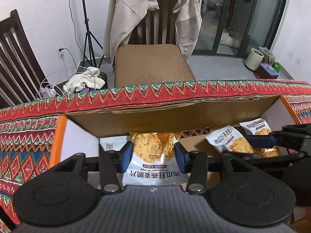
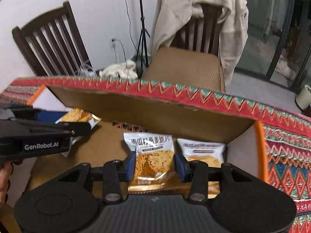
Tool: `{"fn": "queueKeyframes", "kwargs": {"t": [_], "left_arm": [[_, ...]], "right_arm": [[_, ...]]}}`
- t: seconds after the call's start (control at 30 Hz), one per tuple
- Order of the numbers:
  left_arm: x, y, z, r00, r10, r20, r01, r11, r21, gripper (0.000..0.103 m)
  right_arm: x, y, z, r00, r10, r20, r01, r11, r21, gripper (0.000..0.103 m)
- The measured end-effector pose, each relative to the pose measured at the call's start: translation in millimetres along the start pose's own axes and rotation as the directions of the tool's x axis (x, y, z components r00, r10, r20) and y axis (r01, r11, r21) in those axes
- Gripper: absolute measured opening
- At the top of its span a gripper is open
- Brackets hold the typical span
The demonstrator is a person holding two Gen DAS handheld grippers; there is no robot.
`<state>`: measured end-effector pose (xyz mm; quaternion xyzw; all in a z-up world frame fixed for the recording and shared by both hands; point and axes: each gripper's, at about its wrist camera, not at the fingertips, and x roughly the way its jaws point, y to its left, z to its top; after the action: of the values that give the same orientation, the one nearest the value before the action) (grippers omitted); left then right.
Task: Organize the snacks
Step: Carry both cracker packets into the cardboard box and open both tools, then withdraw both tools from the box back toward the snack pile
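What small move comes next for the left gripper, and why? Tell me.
Probably lower the left gripper a little and open its jaws. It is shut on a snack packet above the open cardboard box, where other packets already lie. The right gripper also grips a packet beside it, so release straight down to stay clear.

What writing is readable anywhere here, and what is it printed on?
"GenRobot.AI": white letters on the black left gripper.
"南瓜籽燕麦脆片": white snack packet in the left gripper's fingers, upside down; also on the right gripper's packet.
The packets' small print is too blurred.
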<state>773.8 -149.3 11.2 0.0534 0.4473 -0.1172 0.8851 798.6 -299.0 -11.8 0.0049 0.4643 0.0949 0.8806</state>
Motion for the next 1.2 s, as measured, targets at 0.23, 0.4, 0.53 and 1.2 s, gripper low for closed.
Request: {"fn": "queueKeyframes", "kwargs": {"t": [0.23,0.4,0.53,1.2], "left_arm": [[-1.4,-10.8,3.4,1.000,-0.020,-0.021,0.020,1.000,-0.001,0.074],[-16.6,-6.5,5.0,1.000,-0.004,-0.015,0.005,1.000,0.001,0.075],[-46.4,-1.6,2.3,1.000,-0.002,0.006,0.002,1.000,-0.003,0.077],[-259.9,-22.8,-112.6,0.959,-0.055,0.278,0.040,0.997,0.060,0.096]], "right_arm": [[3.1,3.9,1.6,1.000,0.001,-0.022,-0.001,1.000,0.001,0.049],[-15.9,4.0,4.7,1.000,-0.006,-0.007,0.006,1.000,-0.029,0.061],[-46.2,4.2,3.5,1.000,-0.015,0.017,0.016,0.999,-0.029,0.062],[-249.3,45.9,-102.6,0.974,-0.014,0.224,0.035,0.995,-0.093,0.084]]}}
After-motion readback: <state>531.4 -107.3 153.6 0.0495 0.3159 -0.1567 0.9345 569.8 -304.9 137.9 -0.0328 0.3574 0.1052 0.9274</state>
